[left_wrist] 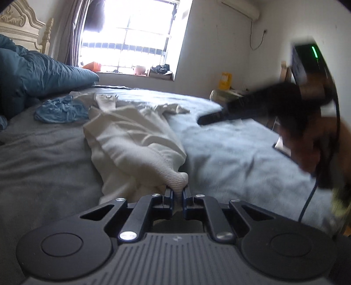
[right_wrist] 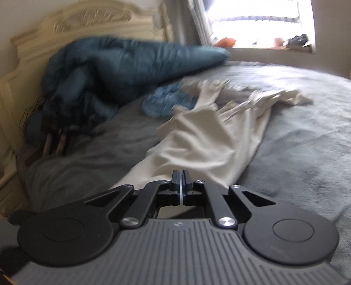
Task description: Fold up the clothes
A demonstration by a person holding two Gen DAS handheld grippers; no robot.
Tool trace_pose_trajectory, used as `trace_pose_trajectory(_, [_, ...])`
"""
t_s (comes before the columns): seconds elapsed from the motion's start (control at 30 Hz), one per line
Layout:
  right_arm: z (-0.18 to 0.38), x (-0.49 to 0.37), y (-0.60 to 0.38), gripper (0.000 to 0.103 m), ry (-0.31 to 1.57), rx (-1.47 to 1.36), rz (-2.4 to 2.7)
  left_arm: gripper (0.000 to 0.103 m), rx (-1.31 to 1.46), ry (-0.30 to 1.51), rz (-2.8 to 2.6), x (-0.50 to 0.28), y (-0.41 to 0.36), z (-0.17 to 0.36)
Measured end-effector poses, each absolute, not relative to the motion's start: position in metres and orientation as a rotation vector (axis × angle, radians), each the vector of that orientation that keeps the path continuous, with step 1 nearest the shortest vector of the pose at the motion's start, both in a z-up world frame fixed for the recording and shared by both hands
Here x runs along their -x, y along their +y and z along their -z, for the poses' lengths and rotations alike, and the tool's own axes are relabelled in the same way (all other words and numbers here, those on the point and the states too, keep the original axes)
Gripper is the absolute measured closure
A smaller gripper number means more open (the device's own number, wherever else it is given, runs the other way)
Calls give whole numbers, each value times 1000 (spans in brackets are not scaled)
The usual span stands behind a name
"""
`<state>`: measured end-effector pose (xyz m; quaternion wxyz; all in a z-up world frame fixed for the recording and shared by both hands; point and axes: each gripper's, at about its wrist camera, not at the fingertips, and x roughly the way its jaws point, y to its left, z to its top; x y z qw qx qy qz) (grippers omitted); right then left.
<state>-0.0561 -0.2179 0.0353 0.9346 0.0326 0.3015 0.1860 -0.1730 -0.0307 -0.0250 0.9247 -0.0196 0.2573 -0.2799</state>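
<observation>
White garment (left_wrist: 131, 140) lies bunched lengthwise down the middle of the grey bed sheet (left_wrist: 43, 153), far end spread toward the window (left_wrist: 136, 37). Left gripper (left_wrist: 178, 190) sits low over the sheet, pointing along the bed, jaws pinched on a ribbed corner of the near hem; fabric bulges out just past the tips. Right gripper (right_wrist: 181, 175) also low, aimed toward the headboard (right_wrist: 72, 19), jaws pressed nearly together over the garment's near edge; only a thin pale line shows between the pads, can't tell if it's cloth. In the left wrist view the right gripper is a blurred dark shape off to the right, held above the sheet, well apart from the left. Crumpled blue cloth (left_wrist: 61, 109) just beside the garment's far left. Teal duvet (right_wrist: 122, 63) heaped against the headboard.
</observation>
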Motion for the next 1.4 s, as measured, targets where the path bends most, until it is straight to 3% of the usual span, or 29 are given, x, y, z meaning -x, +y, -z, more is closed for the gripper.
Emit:
trace_pose_trajectory(0.03, [-35, 51, -210, 89, 642, -45, -384, 94, 48, 534, 580, 172, -30, 30])
trace_pose_trajectory(0.07, [-35, 40, -198, 67, 674, -9, -397, 94, 61, 537, 584, 172, -30, 35])
trace_pose_trajectory(0.13, [-31, 19, -173, 39, 690, 41, -397, 94, 69, 549, 604, 170, -28, 43])
trace_pose_trajectory(0.47, [23, -137, -87, 34, 815, 102, -282, 77, 150, 555, 633, 175, 21, 61])
trace_pose_trajectory(0.7, [54, -196, -61, 28, 887, 157, -188, 73, 205, 547, 553, 161, 46, 63])
trace_pose_trajectory(0.73, [57, -195, -59, 29, 880, 189, -185, 73, 212, 547, 548, 160, 48, 62])
trace_pose_trajectory(0.8, [56, -189, -59, 42, 860, 234, -174, 73, 225, 548, 539, 160, 50, 61])
trace_pose_trajectory(0.87, [50, -183, -69, 79, 849, 224, -157, 73, 238, 550, 529, 159, 53, 59])
trace_pose_trajectory(0.97, [32, -168, -100, 100, 831, 79, -163, 72, 225, 545, 513, 167, 52, 57])
trace_pose_trajectory(1.13, [-7, -109, -160, 101, 713, -163, -180, 71, 209, 553, 482, 175, 49, 49])
trace_pose_trajectory(1.4, [-19, 27, -302, 102, 537, -431, -162, 71, 140, 563, 449, 173, 28, 34])
